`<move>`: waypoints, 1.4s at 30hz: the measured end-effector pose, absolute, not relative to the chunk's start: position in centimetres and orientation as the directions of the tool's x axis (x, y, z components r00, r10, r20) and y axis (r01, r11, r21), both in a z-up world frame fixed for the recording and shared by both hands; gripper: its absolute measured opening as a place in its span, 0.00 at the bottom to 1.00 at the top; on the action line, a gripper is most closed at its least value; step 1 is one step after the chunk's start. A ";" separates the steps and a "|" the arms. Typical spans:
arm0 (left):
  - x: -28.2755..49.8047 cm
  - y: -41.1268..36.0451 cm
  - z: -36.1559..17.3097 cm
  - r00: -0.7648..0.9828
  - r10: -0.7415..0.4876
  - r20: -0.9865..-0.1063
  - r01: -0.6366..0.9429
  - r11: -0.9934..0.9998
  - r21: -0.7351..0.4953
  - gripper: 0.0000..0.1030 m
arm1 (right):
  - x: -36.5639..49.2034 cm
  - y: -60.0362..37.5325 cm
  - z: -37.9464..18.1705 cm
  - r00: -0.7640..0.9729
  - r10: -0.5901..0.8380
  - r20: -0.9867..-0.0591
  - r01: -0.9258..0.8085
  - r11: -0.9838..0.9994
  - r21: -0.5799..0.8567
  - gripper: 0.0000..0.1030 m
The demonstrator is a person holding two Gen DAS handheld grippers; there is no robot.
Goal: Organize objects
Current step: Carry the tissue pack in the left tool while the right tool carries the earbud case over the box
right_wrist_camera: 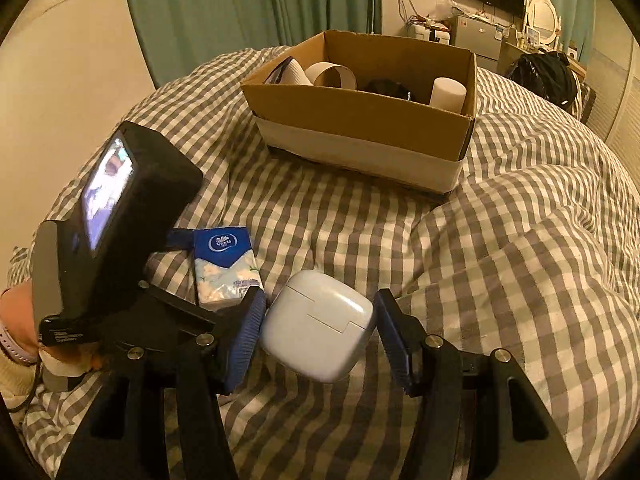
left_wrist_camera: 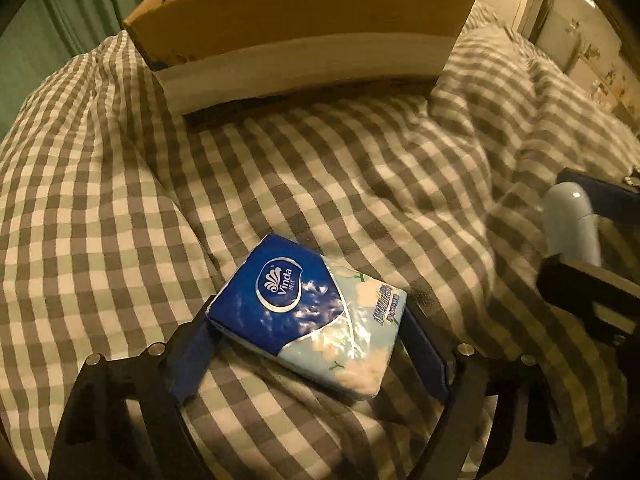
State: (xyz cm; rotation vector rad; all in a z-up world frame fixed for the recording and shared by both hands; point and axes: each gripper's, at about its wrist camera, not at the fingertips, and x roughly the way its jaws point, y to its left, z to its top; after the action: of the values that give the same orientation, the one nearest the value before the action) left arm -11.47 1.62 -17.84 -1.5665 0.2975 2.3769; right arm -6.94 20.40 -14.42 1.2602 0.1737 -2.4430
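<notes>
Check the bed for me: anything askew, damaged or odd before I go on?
Nothing damaged or spilled. The tissue pack lies skewed between the left gripper's fingers, and the earbud case sits tilted in the right gripper.

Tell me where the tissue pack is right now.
The tissue pack lies on the checked bedspread between the fingers of the left gripper, near side of the cardboard box; the right wrist view shows it lower left.

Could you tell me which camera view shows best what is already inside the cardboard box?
The right wrist view: it looks down into the cardboard box, showing a white cylinder, a curled paper strip and something dark. The left wrist view shows mainly the box's outer wall, with almost all contents hidden.
</notes>
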 end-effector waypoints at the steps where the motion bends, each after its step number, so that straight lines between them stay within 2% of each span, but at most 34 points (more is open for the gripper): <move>1: -11.3 1.5 -17.6 -0.374 0.124 -0.919 -0.338 -0.941 0.011 0.84 | -6.9 20.3 -14.4 -0.524 -0.275 -0.806 0.390 -0.919 0.060 0.54; 8: -9.7 0.6 -14.1 -0.442 0.149 -0.884 -0.304 -0.953 -0.009 0.84 | -6.6 20.2 -13.6 -0.541 -0.263 -0.798 0.385 -0.922 0.043 0.54; 15: -8.7 -0.2 -8.5 -0.566 0.144 -0.811 -0.279 -0.960 0.024 0.83 | -5.4 20.0 -9.8 -0.607 -0.253 -0.754 0.388 -0.922 -0.003 0.54; 25: -10.7 -0.2 0.7 -0.755 0.124 -0.644 -0.243 -0.965 0.100 0.83 | -6.3 20.6 -0.1 -0.760 -0.255 -0.598 0.365 -0.928 -0.069 0.54; 34: -17.4 0.5 4.5 -0.827 0.113 -0.550 -0.211 -0.970 0.118 0.83 | -12.3 19.9 4.8 -0.827 -0.266 -0.496 0.350 -0.933 -0.084 0.54; 42: -25.7 0.6 5.0 -0.844 0.118 -0.523 -0.186 -0.979 0.080 0.83 | -20.9 20.3 6.8 -0.860 -0.256 -0.441 0.303 -0.952 -0.039 0.54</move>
State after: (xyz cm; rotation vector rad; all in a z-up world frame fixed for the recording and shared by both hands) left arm -25.66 0.60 4.96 -0.8018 0.1906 2.8671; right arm -20.87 20.26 6.85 0.6363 0.1535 -2.7745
